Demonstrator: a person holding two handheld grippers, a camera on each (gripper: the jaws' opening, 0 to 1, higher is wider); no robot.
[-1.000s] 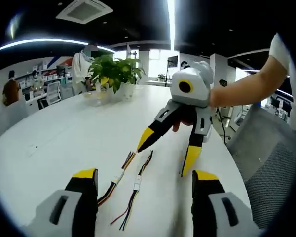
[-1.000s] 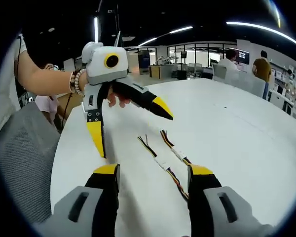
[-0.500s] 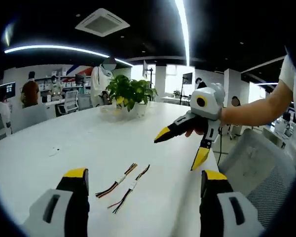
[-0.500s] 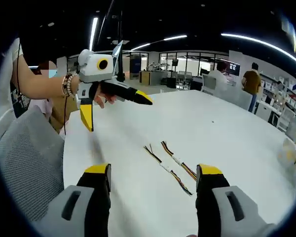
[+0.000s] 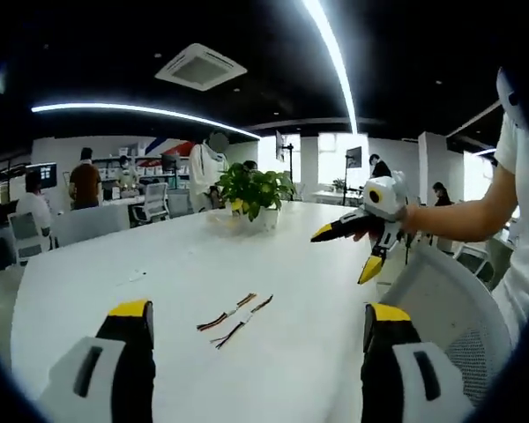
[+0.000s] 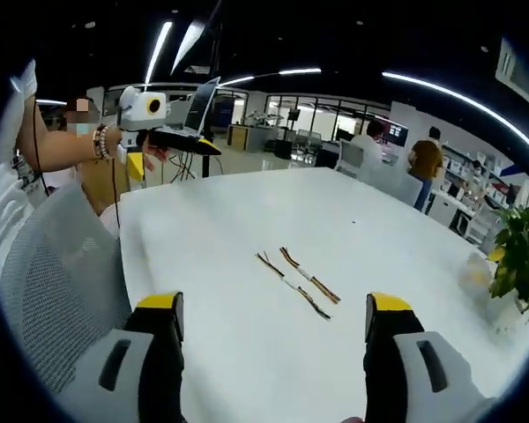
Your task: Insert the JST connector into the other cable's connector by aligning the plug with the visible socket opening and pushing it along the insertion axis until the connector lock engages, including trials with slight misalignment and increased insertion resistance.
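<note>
Open-plan office under a dark ceiling. Large white table (image 5: pixel 159 291) at centre; potted green plant (image 5: pixel 251 189) at its far end, 12 o'clock in the left gripper view (3 o'clock in the right gripper view). Grey mesh chair (image 6: pixel 57 273) at 9 o'clock. Ceiling air vent (image 5: pixel 201 67) at 11 o'clock, beside long light strips (image 5: pixel 331 53). Bright windows (image 5: pixel 331 159) behind; distant people (image 6: pixel 423 163) stand among desks.
</note>
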